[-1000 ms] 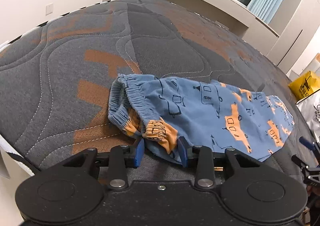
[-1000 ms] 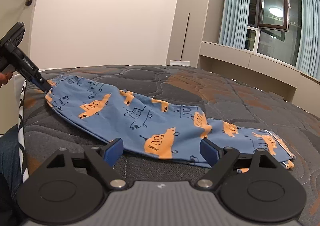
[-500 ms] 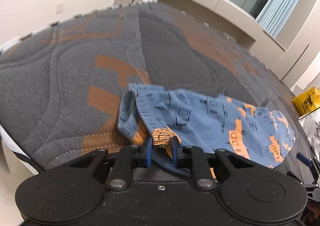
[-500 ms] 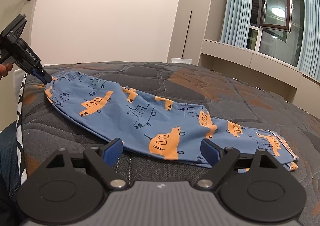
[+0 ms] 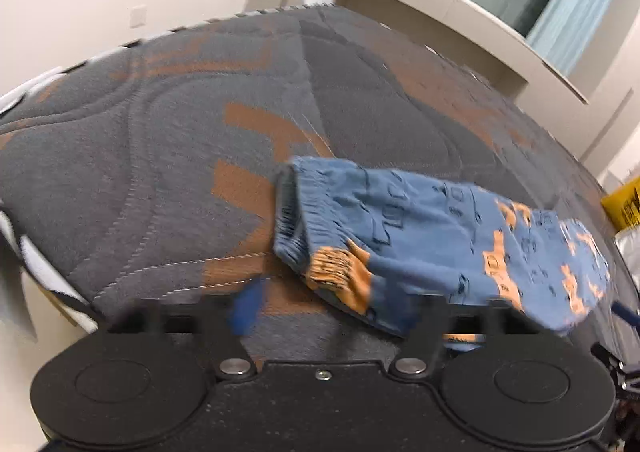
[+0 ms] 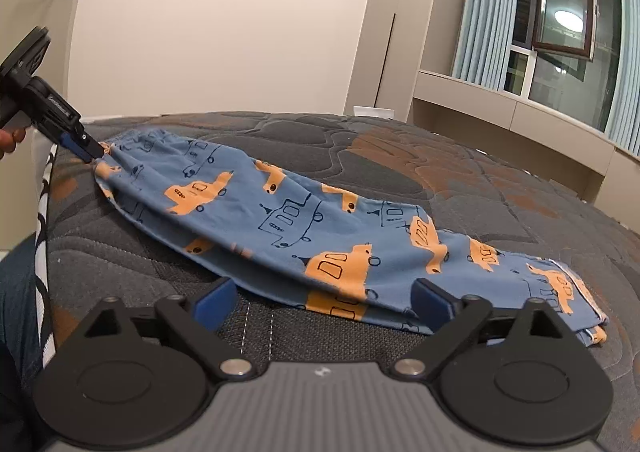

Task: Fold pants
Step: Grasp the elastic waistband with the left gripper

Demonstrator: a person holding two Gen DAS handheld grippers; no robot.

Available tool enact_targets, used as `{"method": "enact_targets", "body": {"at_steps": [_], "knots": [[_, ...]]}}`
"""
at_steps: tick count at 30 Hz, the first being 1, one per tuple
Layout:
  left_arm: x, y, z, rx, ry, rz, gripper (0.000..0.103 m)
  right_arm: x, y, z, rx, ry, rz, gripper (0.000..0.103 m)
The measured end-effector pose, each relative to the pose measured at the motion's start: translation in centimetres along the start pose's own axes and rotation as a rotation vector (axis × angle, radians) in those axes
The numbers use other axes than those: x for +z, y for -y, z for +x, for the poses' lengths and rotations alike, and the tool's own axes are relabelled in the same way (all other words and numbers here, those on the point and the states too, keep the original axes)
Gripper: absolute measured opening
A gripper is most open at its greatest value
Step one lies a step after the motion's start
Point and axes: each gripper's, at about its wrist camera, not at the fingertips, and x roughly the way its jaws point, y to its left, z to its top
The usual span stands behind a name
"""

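Blue pants with orange and navy vehicle prints (image 6: 288, 228) lie lengthwise on the grey and orange quilted mattress (image 6: 460, 180). In the left wrist view the elastic waistband (image 5: 316, 236) faces me, bunched at its near corner. My left gripper (image 5: 332, 308) is open and blurred, its jaws wide apart on either side of that waistband corner. It also shows in the right wrist view (image 6: 86, 146) at the waistband end. My right gripper (image 6: 320, 298) is open, its jaws straddling the near edge of the pant legs without holding them.
The mattress edge with black and white piping (image 6: 44, 212) runs at the left. A yellow bag (image 5: 624, 200) stands beyond the bed. A window ledge (image 6: 520, 100) and curtains line the far wall. A door (image 6: 36, 12) is at the left.
My left gripper was shut on the waistband corner half a second ago; it has now opened wide and let it go. The waistband lies flatter. My right gripper has stayed open.
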Motion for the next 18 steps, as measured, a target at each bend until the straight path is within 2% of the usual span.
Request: {"method": "enact_targets", "body": {"at_steps": [4,8,10,11,15,18], "knots": [[0.2,-0.8,0.6,0.053,-0.009,-0.024,0.08,-0.1,2.5,-0.6,-0.043,-0.012,0.13,0.102],[0.7,-0.1,1.8,0.071,-0.015,-0.003,0.077,-0.8,7.8,-1.5,-0.183,-0.038,0.369,0.103],[0.9,0.6,2.2,0.065,-0.018,0.015,0.066,-1.6,11.2,-1.6,-0.264,-0.072,0.502,0.103],[1.0,1.0,2.4,0.066,-0.023,0.021,0.064,-2.0,12.6,-1.6,-0.286,-0.085,0.557,0.103],[1.0,1.7,2.6,0.068,-0.025,0.031,0.049,-3.6,18.2,-0.9,-0.291,-0.109,0.752,0.101],[0.7,1.8,2.6,0.064,-0.026,0.026,0.034,-3.6,20.4,-0.4,-0.277,-0.076,0.777,0.092]]}}
